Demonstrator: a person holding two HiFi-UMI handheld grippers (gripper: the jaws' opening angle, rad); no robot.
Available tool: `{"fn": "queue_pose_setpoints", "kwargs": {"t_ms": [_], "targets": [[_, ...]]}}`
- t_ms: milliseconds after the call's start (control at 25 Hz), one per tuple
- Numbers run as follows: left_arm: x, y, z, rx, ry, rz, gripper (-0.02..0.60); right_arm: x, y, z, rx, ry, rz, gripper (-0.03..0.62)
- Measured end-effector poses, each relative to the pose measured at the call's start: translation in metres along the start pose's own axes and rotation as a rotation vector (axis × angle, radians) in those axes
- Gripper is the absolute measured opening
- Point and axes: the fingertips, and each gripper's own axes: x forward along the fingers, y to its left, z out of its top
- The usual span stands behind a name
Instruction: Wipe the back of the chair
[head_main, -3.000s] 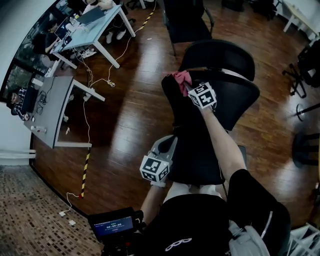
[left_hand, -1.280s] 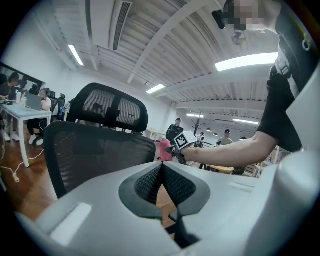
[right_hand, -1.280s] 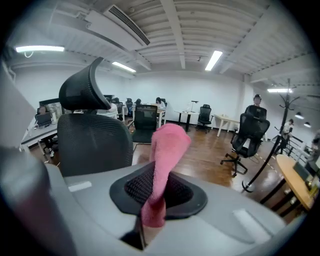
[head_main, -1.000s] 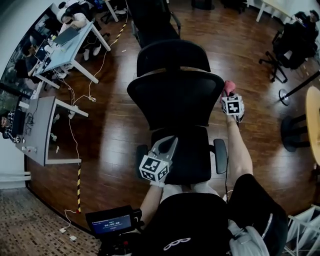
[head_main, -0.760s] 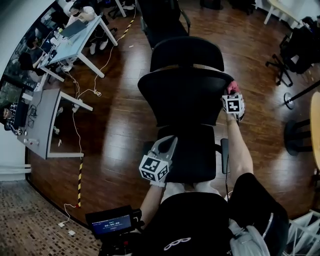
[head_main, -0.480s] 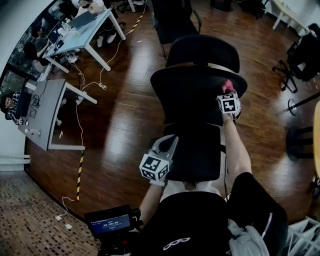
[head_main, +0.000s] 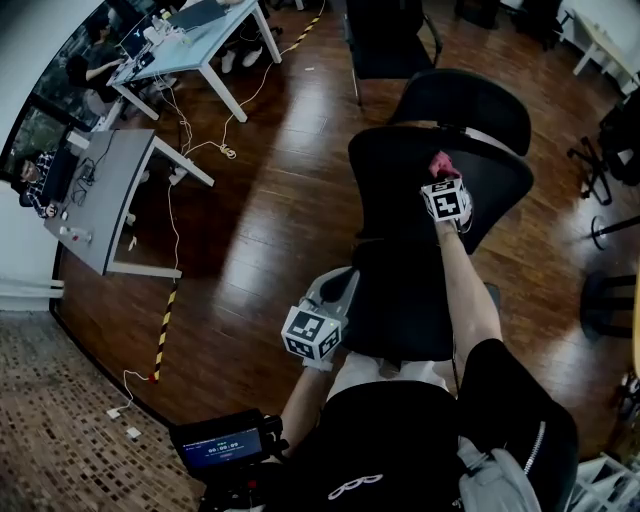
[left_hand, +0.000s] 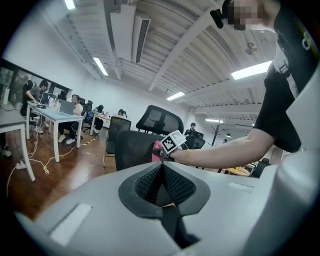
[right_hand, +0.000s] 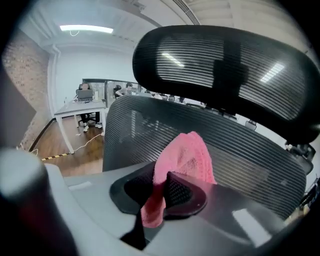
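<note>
The black mesh chair (head_main: 400, 170) stands in front of me, its headrest (head_main: 470, 100) above the back. My right gripper (head_main: 440, 178) is shut on a pink cloth (head_main: 440, 163) and presses it against the middle of the chair back. In the right gripper view the pink cloth (right_hand: 182, 157) bulges out between the jaws against the ribbed mesh back (right_hand: 250, 160), under the headrest (right_hand: 225, 70). My left gripper (head_main: 335, 285) is held low near the seat edge, shut with nothing in it. The left gripper view shows the chair back (left_hand: 132, 150) and the cloth (left_hand: 156, 148) ahead.
A grey desk (head_main: 100, 190) and a light blue table (head_main: 190, 40) with seated people stand at the left. Cables and a yellow-black tape strip (head_main: 165, 330) lie on the wood floor. Another black chair (head_main: 385, 40) stands behind, and more chair bases are at the right.
My right gripper with the pink cloth has slid from the right edge of the chair back to its middle. The left gripper has stayed put.
</note>
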Motion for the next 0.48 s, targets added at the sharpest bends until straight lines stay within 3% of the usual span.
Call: {"fn": "queue_pose_setpoints", "kwargs": {"t_ms": [480], "targets": [[-0.048, 0.045, -0.008, -0.036, -0.028, 0.079, -0.009, 0.042, 0.123, 0.046, -0.104, -0.018, 0.155, 0.040]]}}
